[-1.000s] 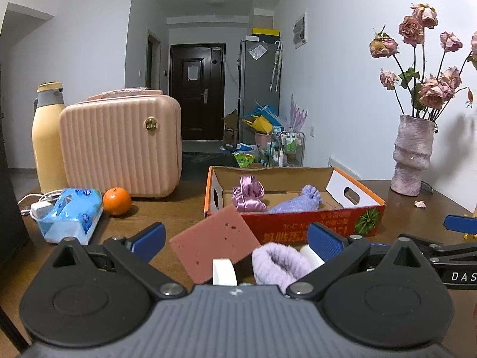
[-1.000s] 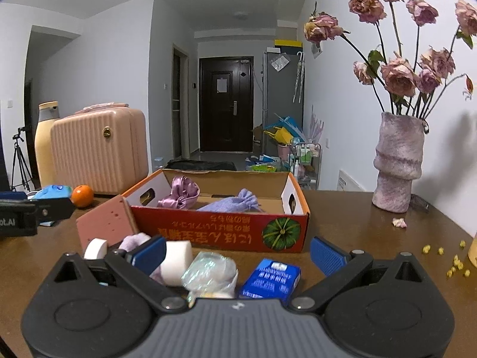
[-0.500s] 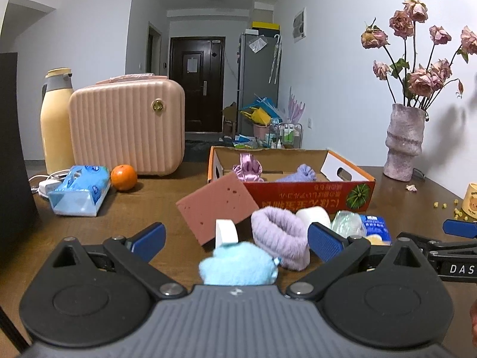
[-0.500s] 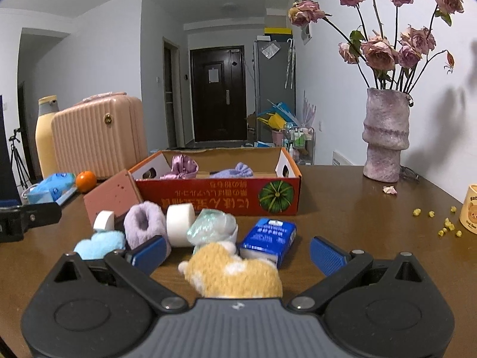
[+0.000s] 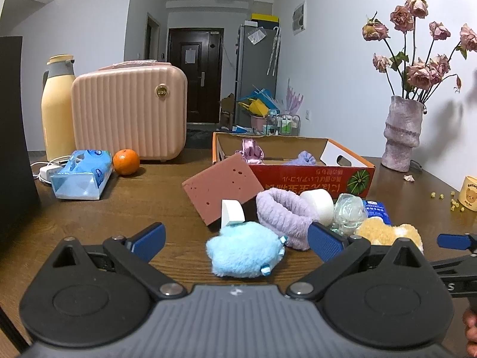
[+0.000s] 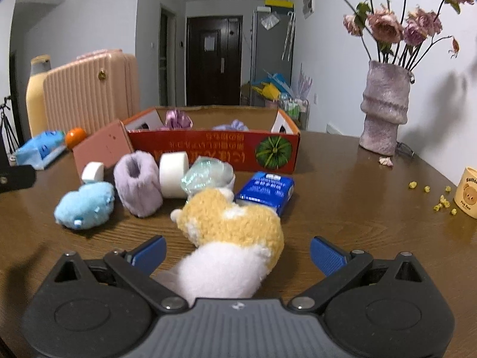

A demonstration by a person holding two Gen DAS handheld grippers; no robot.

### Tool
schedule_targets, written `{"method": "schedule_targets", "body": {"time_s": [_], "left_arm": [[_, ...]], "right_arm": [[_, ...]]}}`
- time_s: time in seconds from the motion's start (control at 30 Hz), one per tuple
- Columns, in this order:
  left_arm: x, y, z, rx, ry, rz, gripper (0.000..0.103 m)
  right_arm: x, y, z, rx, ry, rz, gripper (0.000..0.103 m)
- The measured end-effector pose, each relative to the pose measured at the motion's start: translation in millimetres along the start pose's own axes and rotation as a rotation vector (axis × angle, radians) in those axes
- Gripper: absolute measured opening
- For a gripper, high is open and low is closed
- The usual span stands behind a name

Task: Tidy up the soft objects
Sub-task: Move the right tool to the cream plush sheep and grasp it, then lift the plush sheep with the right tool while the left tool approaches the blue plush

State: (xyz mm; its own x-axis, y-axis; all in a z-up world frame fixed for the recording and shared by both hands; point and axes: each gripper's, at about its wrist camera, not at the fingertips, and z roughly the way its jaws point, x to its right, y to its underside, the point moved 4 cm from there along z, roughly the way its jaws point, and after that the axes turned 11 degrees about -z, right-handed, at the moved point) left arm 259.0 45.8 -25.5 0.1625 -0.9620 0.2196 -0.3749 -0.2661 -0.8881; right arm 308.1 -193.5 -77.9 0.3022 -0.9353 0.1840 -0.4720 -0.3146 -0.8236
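On the brown counter [image 5: 155,208], both grippers are wide apart and hold nothing, the left gripper [image 5: 235,240] facing the blue plush toy [image 5: 245,249] and the right gripper [image 6: 237,252] around the yellow plush toy [image 6: 235,223], probably to carry them to the cardboard box [image 6: 214,149] behind.

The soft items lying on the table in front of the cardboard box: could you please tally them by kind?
Plush toys: 2, the blue plush and the yellow-and-white plush
Sponge slab: 1, the pink sponge
Fuzzy lilac band: 1
White foam pieces: 2
Clear wrapped bundle: 1
Blue tissue pack: 1
Total: 8
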Motion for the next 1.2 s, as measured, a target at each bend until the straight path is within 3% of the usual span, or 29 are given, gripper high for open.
{"method": "schedule_targets", "body": {"time_s": [0.27, 0.37, 0.53, 0.63, 1.07, 1.2], "left_arm": [[-6.0, 4.0, 6.7, -0.037, -0.001, 0.007, 0.103], [-6.0, 7.5, 10.7, -0.062, -0.002, 0.015, 0.103], [-1.8, 12.5, 13.4, -0.084, 0.005, 0.032, 0.103], [-1.0, 14.1, 14.0, -0.086, 0.002, 0.037, 0.103], [-0.3, 17.4, 20.8, -0.104, -0.016, 0.043, 0.103], [-1.2, 21.6, 29.4, -0.121, -0.054, 0.053, 0.103]], "right_arm": [[-0.1, 0.6, 33.2, -0.076, 0.000, 0.013, 0.101], [-1.7, 2.7, 39.7, -0.091, -0.008, 0.015, 0.094], [0.3, 4.6, 37.8, -0.077, -0.024, 0.034, 0.074], [4.5, 5.3, 36.2, -0.068, -0.032, 0.059, 0.069], [14.3, 1.2, 15.6, 0.024, -0.027, 0.101, 0.066], [19.7, -0.9, 8.2, 0.060, -0.031, 0.124, 0.066]]}}
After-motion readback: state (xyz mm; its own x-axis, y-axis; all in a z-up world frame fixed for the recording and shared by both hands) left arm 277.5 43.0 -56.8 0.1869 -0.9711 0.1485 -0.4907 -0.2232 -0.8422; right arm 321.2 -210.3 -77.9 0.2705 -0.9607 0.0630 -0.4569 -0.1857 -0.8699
